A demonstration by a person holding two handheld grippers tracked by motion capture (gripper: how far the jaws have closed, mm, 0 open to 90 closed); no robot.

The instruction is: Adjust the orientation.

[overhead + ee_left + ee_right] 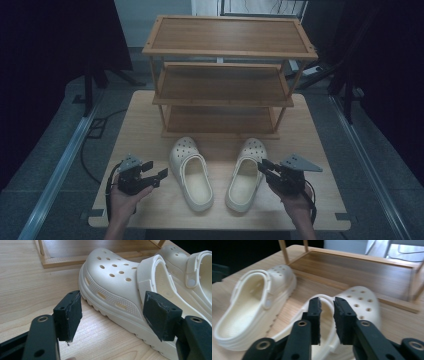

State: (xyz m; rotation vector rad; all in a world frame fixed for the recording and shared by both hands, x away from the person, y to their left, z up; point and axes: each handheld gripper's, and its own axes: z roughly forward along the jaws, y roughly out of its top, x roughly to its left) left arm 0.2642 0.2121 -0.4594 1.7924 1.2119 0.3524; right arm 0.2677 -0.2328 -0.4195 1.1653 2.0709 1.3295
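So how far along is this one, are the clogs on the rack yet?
Nothing is shelved: both cream clogs sit on the table before the empty wooden rack. In hand: the right claw is at the right clog, jaws narrowed around its rim. The left claw waits open beside the left clog. Left: lifting and shelving both.

The right clog (352, 312) is blurred, its heel hidden behind the right tongs (327, 317).

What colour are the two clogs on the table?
The clogs are cream white with round holes over the toes, clearest in the left gripper view.
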